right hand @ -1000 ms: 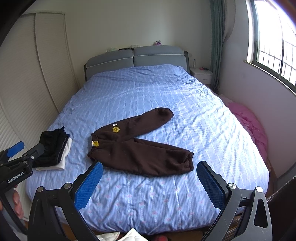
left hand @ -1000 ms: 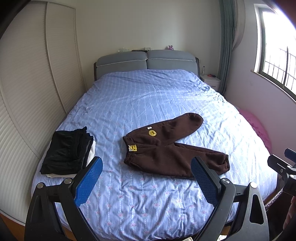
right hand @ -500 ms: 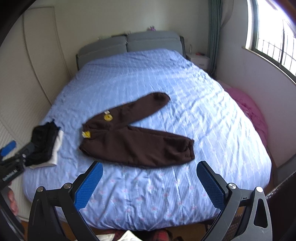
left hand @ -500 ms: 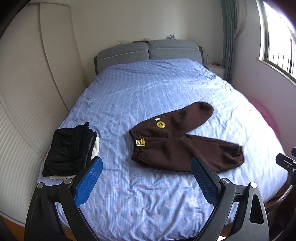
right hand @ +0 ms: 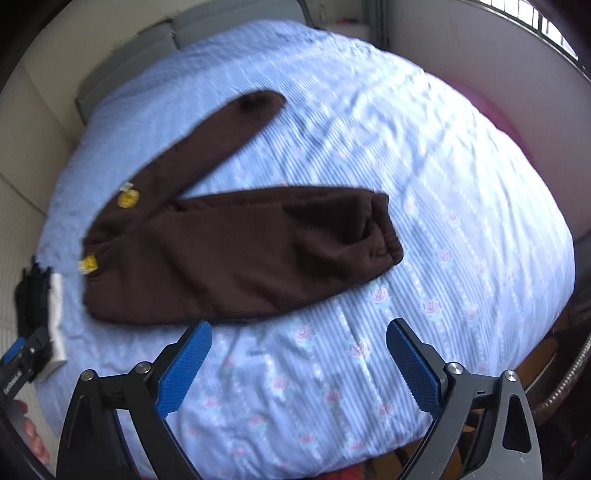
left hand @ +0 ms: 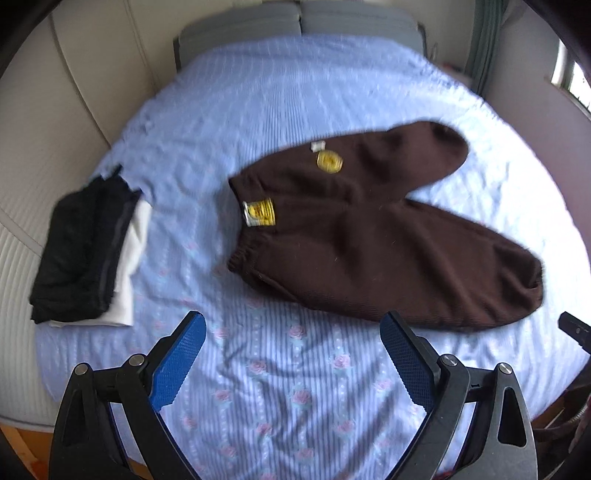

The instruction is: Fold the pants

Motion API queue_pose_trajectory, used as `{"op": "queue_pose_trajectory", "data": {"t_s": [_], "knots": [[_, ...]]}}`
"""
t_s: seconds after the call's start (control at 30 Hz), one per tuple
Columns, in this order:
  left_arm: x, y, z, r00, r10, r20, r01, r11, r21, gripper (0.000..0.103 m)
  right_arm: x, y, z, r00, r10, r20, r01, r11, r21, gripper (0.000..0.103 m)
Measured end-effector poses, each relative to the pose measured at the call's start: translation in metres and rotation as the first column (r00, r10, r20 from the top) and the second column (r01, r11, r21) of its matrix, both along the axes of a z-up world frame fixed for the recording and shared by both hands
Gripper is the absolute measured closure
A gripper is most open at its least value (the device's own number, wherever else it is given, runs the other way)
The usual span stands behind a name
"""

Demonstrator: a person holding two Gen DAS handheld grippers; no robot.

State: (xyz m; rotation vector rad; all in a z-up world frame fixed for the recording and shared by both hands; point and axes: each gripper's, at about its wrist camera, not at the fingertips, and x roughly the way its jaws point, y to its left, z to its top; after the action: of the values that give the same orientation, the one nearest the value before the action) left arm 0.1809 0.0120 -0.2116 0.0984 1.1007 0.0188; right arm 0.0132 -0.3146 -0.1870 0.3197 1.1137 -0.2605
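Dark brown pants (left hand: 373, 236) (right hand: 236, 254) lie flat on the blue striped bedsheet (left hand: 288, 387), legs spread in a V, waistband to the left with yellow tags. My left gripper (left hand: 291, 332) hangs open above the sheet just short of the near leg, nothing between its blue pads. My right gripper (right hand: 299, 338) hovers near the lower edge of the near leg; its jaws are closing slightly but still wide, with only bedsheet (right hand: 461, 258) between them. The near leg's cuff (right hand: 384, 236) lies up and to the right of it.
A folded stack of black and white clothes (left hand: 85, 251) (right hand: 40, 306) sits at the bed's left edge. The grey headboard (left hand: 295, 18) is at the far end. White wardrobe doors (left hand: 55, 110) line the left; a pink heap (right hand: 495, 118) lies beside the bed on the right.
Both grippers have dropped toward the bed and tilted downward; the pants now fill much more of each view. The right gripper's jaws narrowed a little.
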Motion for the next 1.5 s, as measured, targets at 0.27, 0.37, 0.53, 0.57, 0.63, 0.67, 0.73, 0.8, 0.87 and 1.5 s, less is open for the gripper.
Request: {"op": "queue_pose_trajectory", "data": {"t_s": [0.27,0.37,0.53,0.57,0.63,0.67,0.73,0.8,0.87,1.5], "knots": [[0.052,0.005,-0.077,0.980,0.084,-0.180,-0.105,0.988,-0.111,0.011,0.049,-0.014,-0.079,0.989,-0.006,-0.149,0.005,1.000,-0.009,0.013],[0.069,0.009,-0.102,0.962,0.123,-0.242,-0.161,0.977,-0.143,0.015,0.066,-0.019,-0.102,0.978,-0.004,-0.209,0.004,1.000,-0.003,0.019],[0.085,0.005,-0.126,0.945,0.131,-0.301,-0.188,0.967,-0.171,0.018,0.081,-0.031,-0.118,0.969,-0.037,-0.243,0.046,0.998,0.031,0.020],[0.086,0.004,-0.129,0.943,0.127,-0.308,-0.189,0.965,-0.180,0.018,0.083,-0.033,-0.119,0.968,-0.042,-0.247,0.052,0.998,0.031,0.020],[0.088,0.005,-0.135,0.935,0.136,-0.327,-0.208,0.958,-0.198,0.024,0.090,-0.039,-0.122,0.967,-0.053,-0.249,0.065,0.997,0.038,0.020],[0.089,0.005,-0.138,0.932,0.133,-0.337,-0.215,0.952,-0.218,0.034,0.094,-0.042,-0.122,0.966,-0.056,-0.253,0.069,0.997,0.040,0.026],[0.089,0.006,-0.143,0.926,0.126,-0.357,-0.229,0.937,-0.264,0.049,0.104,-0.045,-0.125,0.962,-0.058,-0.268,0.071,0.997,0.038,0.036],[0.088,0.005,-0.138,0.930,0.109,-0.352,-0.221,0.929,-0.296,0.066,0.114,-0.046,-0.123,0.957,-0.044,-0.287,0.052,0.998,0.024,0.053],[0.088,0.004,-0.131,0.936,0.096,-0.338,-0.205,0.930,-0.304,0.076,0.121,-0.048,-0.115,0.957,-0.014,-0.290,0.014,1.000,0.000,0.077],[0.101,0.002,0.004,0.970,0.072,-0.232,-0.136,0.953,-0.271,0.081,0.143,-0.070,0.090,0.998,0.038,0.057,-0.043,0.994,0.096,0.089]]}}
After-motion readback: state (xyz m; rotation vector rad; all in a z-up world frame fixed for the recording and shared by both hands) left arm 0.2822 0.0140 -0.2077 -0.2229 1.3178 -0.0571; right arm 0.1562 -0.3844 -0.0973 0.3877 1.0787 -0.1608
